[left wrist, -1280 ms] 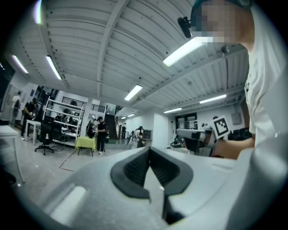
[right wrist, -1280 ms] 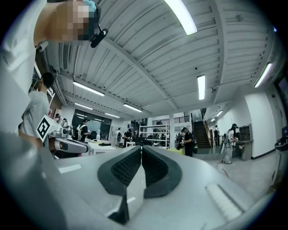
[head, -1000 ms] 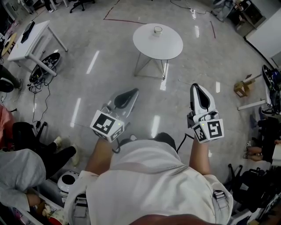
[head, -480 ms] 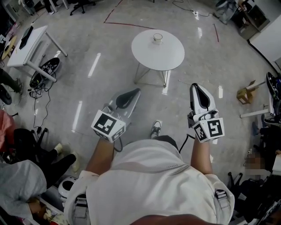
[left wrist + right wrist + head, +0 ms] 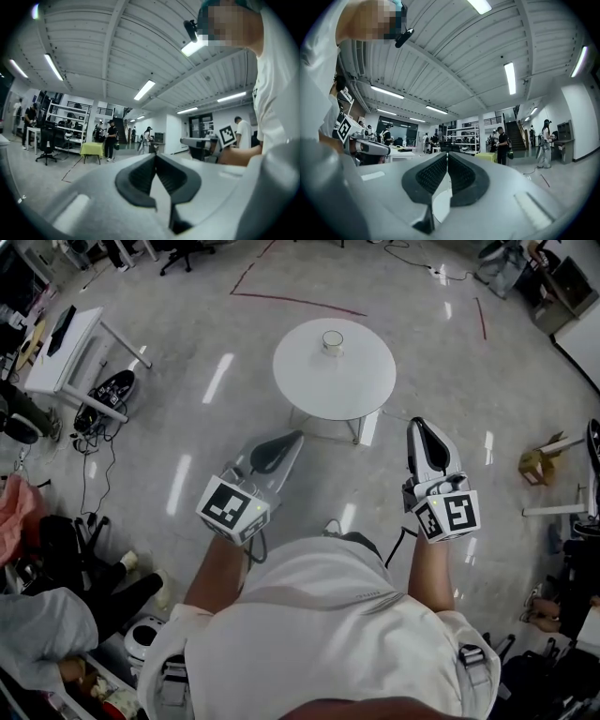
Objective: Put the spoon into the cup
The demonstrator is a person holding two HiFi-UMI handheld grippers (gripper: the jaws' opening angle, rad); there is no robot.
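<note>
The left gripper (image 5: 281, 443) has its jaws pressed together with nothing between them, and the right gripper (image 5: 421, 430) is likewise closed and empty; each gripper view shows the dark pads meeting at a thin seam. The two are held well apart, side by side, in front of the person's white shirt (image 5: 319, 624). Ahead of them and between their lines stands a round white table (image 5: 352, 381), its near edge just beyond the tips. The cup (image 5: 332, 340) sits near the table's far edge, with bare tabletop all round it. The spoon cannot be made out. Bare glossy floor (image 5: 187, 437) spreads around the table. Far to the left of the left gripper is a white desk (image 5: 70, 334), and to the right of the right gripper a small wooden stool (image 5: 536, 463).
</note>
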